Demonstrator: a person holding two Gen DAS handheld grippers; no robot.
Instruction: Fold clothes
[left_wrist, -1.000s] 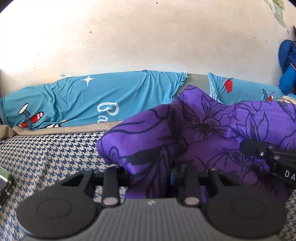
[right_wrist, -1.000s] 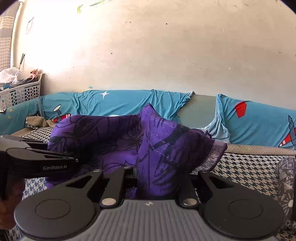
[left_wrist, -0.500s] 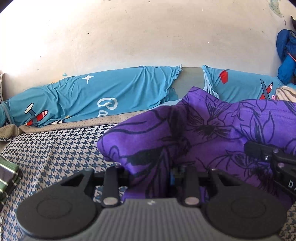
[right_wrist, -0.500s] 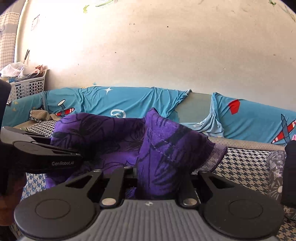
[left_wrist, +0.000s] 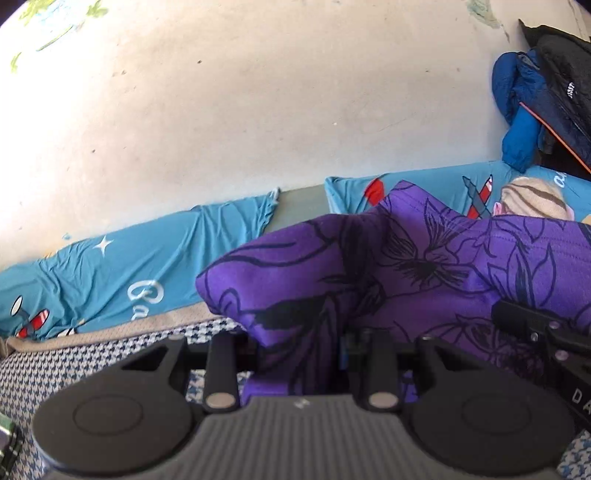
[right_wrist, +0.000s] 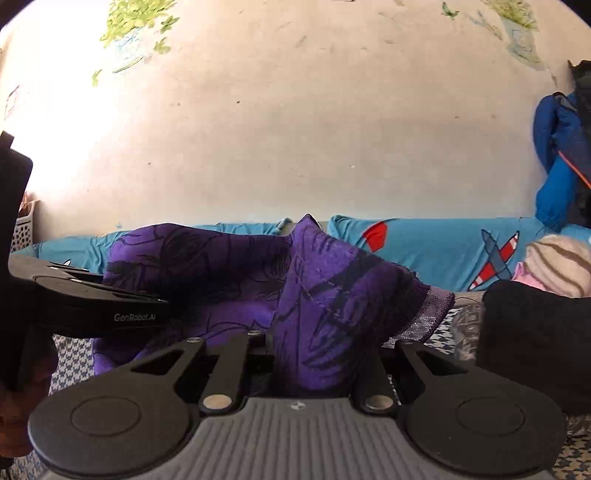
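Purple floral-print fabric garment (left_wrist: 406, 280) spans sideways between the grippers, held above the houndstooth bedcover (left_wrist: 92, 354): left gripper (left_wrist: 301, 360) and right gripper (right_wrist: 310, 354) each clamp one end.

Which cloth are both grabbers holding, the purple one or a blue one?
The purple flowered cloth. It is bunched up in the left gripper and right gripper, while the blue airplane sheets lie along the wall behind.
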